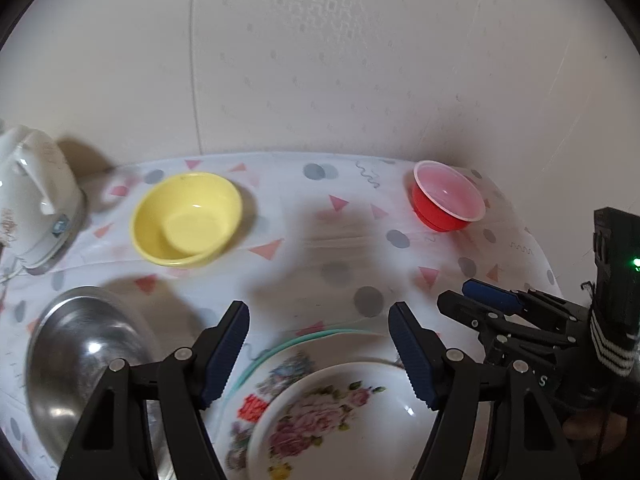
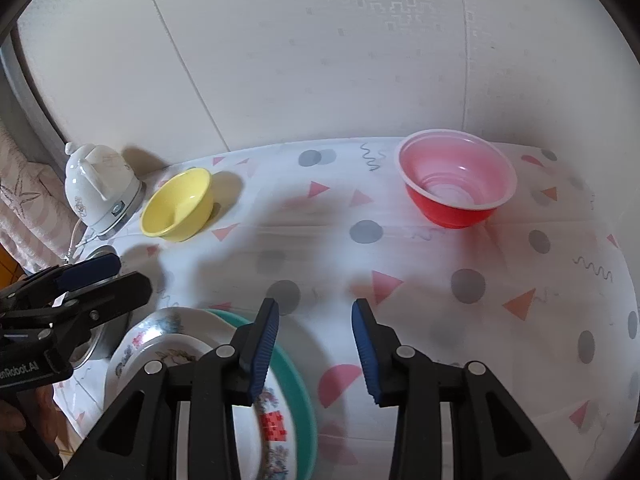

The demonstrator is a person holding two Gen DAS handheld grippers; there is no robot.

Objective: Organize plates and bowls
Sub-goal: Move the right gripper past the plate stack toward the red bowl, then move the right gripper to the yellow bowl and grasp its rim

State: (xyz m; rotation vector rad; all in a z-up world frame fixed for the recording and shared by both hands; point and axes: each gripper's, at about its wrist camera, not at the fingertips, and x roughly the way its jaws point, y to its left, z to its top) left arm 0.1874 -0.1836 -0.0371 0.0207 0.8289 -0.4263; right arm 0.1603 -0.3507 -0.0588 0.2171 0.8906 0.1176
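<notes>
Left gripper point(image 1: 318, 322): jaws held wide, nothing gripped, stacked floral plates point(image 1: 340, 408) seen below. Right gripper point(image 2: 315, 320): jaws narrower, nothing between them. Yellow bowl point(image 1: 187, 218) noted at ten o'clock, red bowl point(image 2: 456, 178) at one o'clock, steel bowl point(image 1: 80, 356) at eight.
</notes>
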